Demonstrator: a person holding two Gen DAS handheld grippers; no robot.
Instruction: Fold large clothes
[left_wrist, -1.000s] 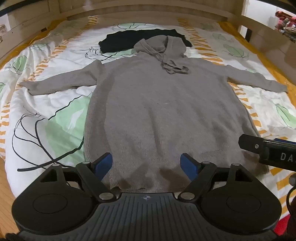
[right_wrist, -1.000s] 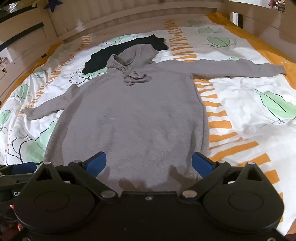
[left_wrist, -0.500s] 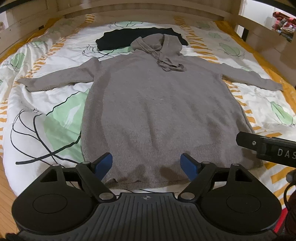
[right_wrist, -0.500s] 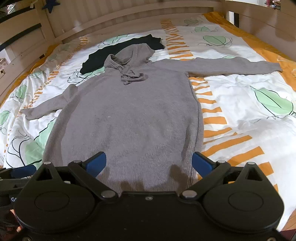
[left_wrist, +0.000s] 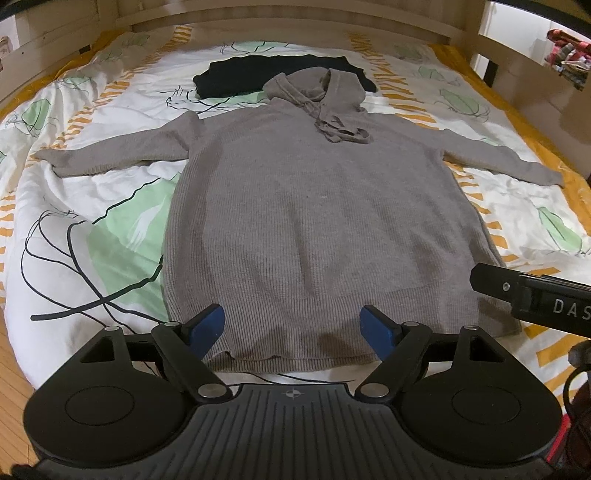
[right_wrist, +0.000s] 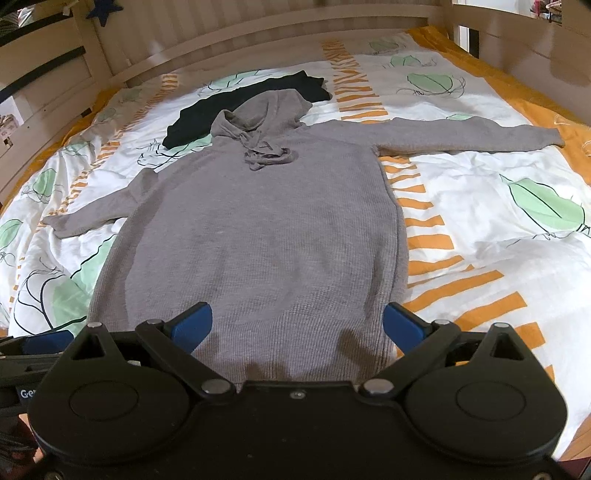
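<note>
A long grey knit hooded sweater (left_wrist: 314, 221) lies flat and face up on the bed, sleeves spread to both sides, hood at the far end; it also shows in the right wrist view (right_wrist: 266, 236). My left gripper (left_wrist: 293, 328) is open and empty, held just above the sweater's hem. My right gripper (right_wrist: 297, 326) is open and empty, also above the hem, toward its right side. The right gripper's body shows at the right edge of the left wrist view (left_wrist: 532, 299).
The bed has a white duvet (left_wrist: 92, 206) with green leaves and orange stripes. A folded black garment (left_wrist: 258, 74) lies behind the hood. A wooden bed frame (right_wrist: 258, 33) rings the mattress. Wooden floor (left_wrist: 11, 365) shows at the near left.
Both grippers have drawn back toward the foot of the bed and risen a little, so the sweater's hem now shows in front of the fingers. Both stay open.
</note>
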